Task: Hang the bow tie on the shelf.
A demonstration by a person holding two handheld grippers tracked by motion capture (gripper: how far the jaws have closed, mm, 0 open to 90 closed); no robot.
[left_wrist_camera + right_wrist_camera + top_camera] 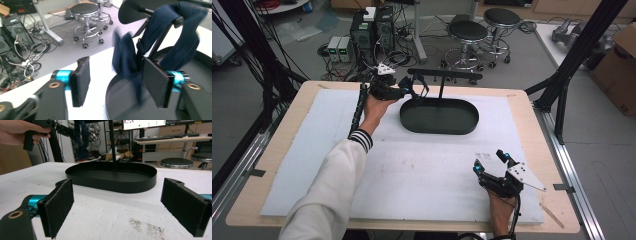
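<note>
We see a grey floor (pixel 532 60) beyond the table; two black round stools (pixel 468 31) stand on it, computer towers (pixel 373 27) and tangled cables left of the stools, a cardboard box (pixel 619 75) far right

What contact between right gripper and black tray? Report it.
Apart. The right gripper view shows white mat between the right gripper, fingers open, and the black tray.

Surface: light wooden rectangular table (pixel 532 107), topped by a white foam sheet (pixel 412 165).
On the sheet: black oval metal tray (pixel 439 116), with an upright post carrying a crossbar.
Tray position: just right of the left gripper (pixel 404 91), well ahead of the right gripper (pixel 492 161).
Marks: dark speckled patch (pixel 147 226) on the sheet between the right gripper's jaws.
</note>
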